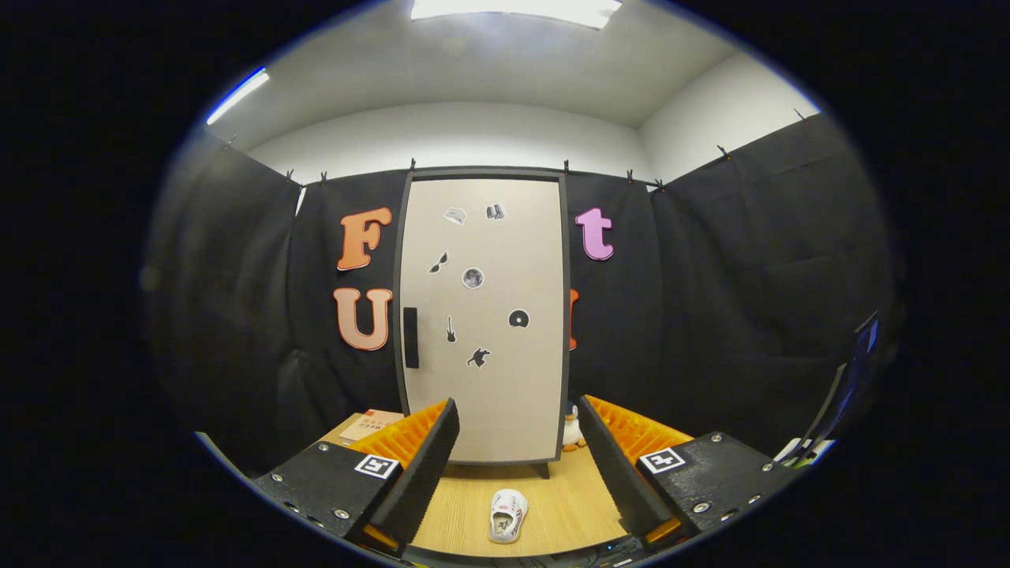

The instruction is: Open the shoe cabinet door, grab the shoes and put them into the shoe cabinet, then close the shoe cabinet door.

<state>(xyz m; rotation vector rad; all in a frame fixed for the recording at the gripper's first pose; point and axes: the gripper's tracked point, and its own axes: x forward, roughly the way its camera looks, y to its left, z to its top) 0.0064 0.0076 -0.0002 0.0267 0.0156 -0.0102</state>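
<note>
- You are at the very start: the shoe cabinet door stands shut, flush in its dark frame against the booth wall, so opening it is the step in hand.
- Your gripper has its jaws spread wide with nothing between the fingers; it is well back from the cabinet, facing the door roughly square on.
- The door handle, a dark vertical bar, sits at the door's left edge about mid-height. Judging by that, the door likely swings from hinges on the right, though no hinges can be seen.
- The white shoe lies on the wooden tabletop, between your fingers and short of the cabinet's foot, its opening facing you. I can make out one shoe.
- A small plush toy sits at the cabinet's lower right corner, and a booklet lies to the left on the tabletop.
- Next you would need to go forward and left to the handle, close on it and pull outward; mind that the swinging door may sweep close to the shoe.
</note>
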